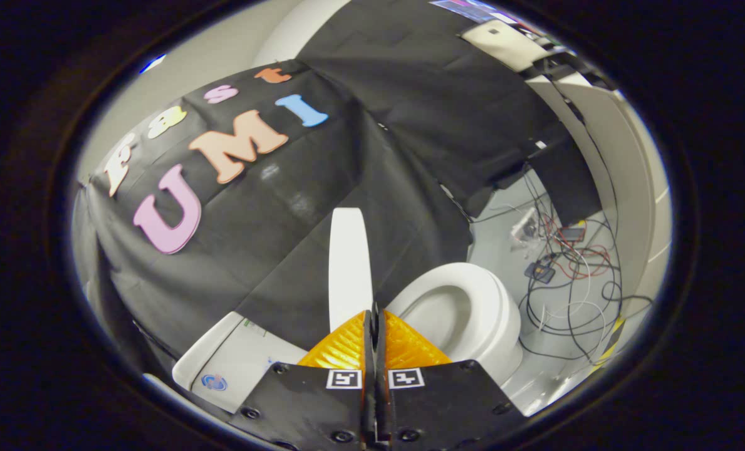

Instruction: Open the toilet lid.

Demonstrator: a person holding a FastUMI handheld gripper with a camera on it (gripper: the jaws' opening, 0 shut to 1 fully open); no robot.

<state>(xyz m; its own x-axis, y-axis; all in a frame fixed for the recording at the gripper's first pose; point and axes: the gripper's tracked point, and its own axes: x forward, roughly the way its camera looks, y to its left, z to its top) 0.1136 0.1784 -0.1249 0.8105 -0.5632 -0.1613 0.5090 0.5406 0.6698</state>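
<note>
Nearest to the camera, the gripper (373, 322) has its two fingers pressed together, with only a thin dark seam between them. I see nothing pinched between the tips; the lower edge of the toilet lid (349, 266) begins just ahead of them, but I cannot tell if they touch it.

The toilet lid stands raised, seen almost edge-on as a narrow white band rising from the fingertips toward the black cloth wall. Just beside it, on the right, the toilet seat (494, 300) and the open bowl (438, 313) are uncovered, so one can look into the bowl. On the left, near the fingers, lies the flat white top of the tank (237, 363).

Farther away, on the floor (504, 232) beyond the bowl, there is a tangle of cables (573, 282) and some small devices.

My judgement: the main part of the task looks done, because the lid is up and clear of the seat. What may remain is only to let the lid lean stable against the tank and to take the gripper away.
</note>
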